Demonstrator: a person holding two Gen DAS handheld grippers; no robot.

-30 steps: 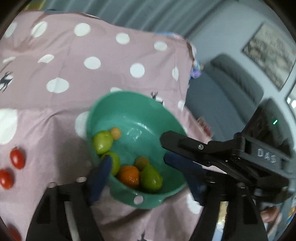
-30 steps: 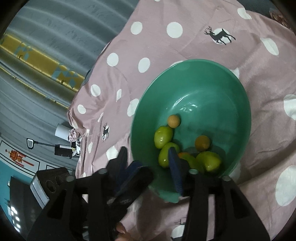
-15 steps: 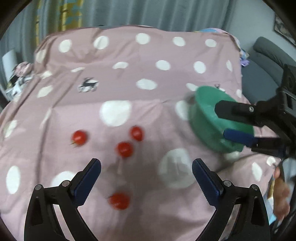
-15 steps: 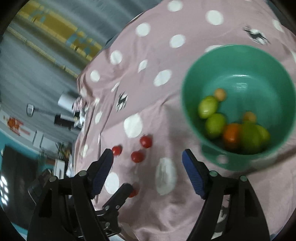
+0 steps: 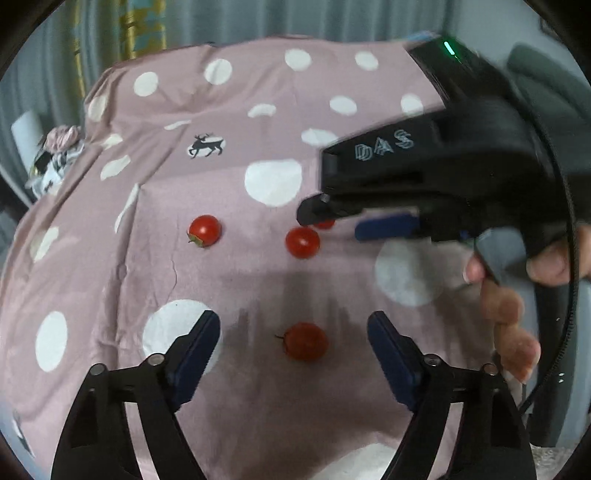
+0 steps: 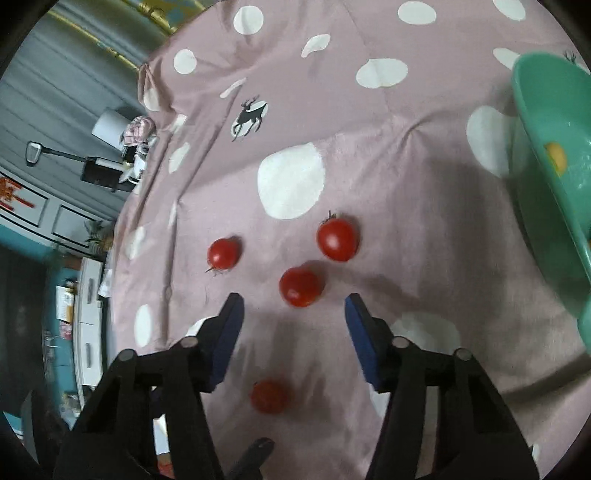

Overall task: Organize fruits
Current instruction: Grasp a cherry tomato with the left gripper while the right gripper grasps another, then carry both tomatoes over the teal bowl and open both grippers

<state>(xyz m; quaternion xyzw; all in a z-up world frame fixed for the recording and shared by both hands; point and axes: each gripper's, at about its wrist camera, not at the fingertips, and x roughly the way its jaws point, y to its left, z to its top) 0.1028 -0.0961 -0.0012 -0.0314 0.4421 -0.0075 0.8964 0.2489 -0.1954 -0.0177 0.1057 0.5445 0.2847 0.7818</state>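
Note:
Several red cherry tomatoes lie on the pink polka-dot cloth [image 5: 221, 277]. In the left wrist view my left gripper [image 5: 293, 330] is open with the nearest tomato [image 5: 306, 341] between its fingers. Two more tomatoes [image 5: 204, 230] [image 5: 303, 242] lie farther off. My right gripper [image 5: 332, 221] reaches in from the right above them. In the right wrist view the right gripper [image 6: 293, 310] is open, just short of the middle tomato [image 6: 300, 287]. Others lie beyond it [image 6: 337, 239] [image 6: 223, 253] and under it [image 6: 269, 396]. The green bowl [image 6: 554, 155] holding fruit stands at the right.
The cloth falls away at the left onto a cluttered side table [image 6: 136, 147] and a cabinet [image 6: 88, 314]. A grey sofa [image 5: 546, 85] stands at the far right. Curtains [image 5: 258, 18] hang behind the table.
Both grippers left the green bowl and swung left over the loose tomatoes. The left gripper now brackets the nearest tomato; the right gripper has come close above the middle ones.

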